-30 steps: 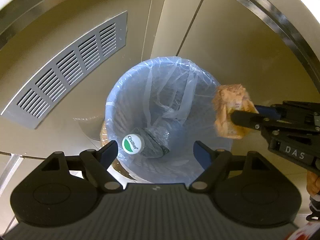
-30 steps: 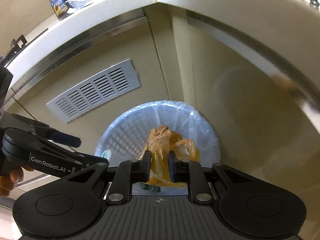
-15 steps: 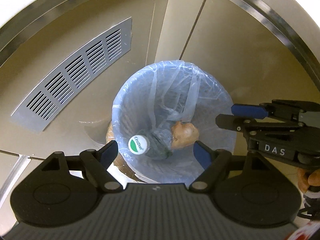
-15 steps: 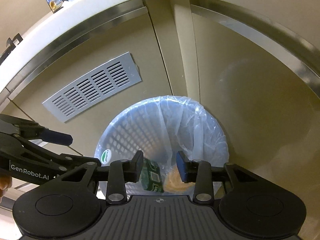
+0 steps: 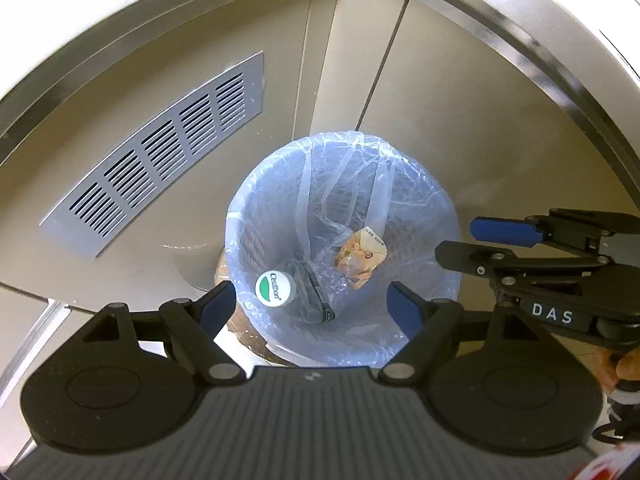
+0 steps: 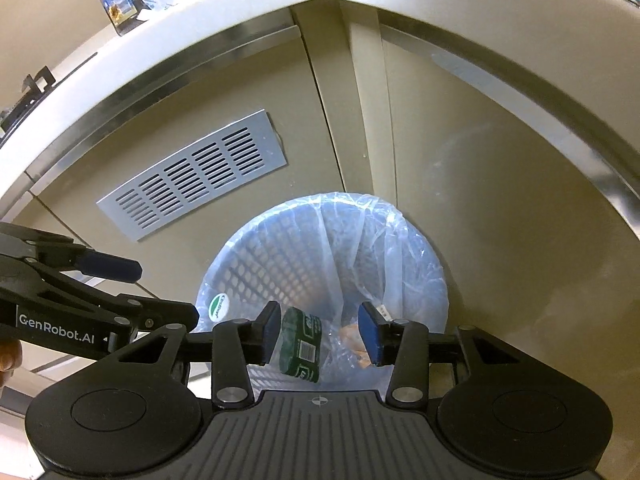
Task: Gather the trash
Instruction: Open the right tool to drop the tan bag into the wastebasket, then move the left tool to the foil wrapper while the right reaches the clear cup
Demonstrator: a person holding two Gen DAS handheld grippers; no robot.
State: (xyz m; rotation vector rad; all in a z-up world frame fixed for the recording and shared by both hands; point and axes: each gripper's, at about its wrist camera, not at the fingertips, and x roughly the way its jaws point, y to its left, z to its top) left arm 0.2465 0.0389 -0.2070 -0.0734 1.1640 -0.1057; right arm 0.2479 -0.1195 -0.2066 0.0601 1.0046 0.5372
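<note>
Both tongs over lined bin (image 5: 434, 216): left tongs (image 5: 310, 306) wide, empty; right tongs (image 6: 318, 334) opening, empty; orange wrapper (image 5: 360, 258) clear inside bin in left view, half-hidden behind pad in right view beside bottle (image 6: 301, 346).

Glossy plastic liner (image 5: 420, 200); metal vent (image 5: 160, 152); crumpled wrapper (image 5: 360, 258), perhaps paper.

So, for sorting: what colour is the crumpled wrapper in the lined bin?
Orange crumpled wrapper, clearest in left wrist view.
</note>
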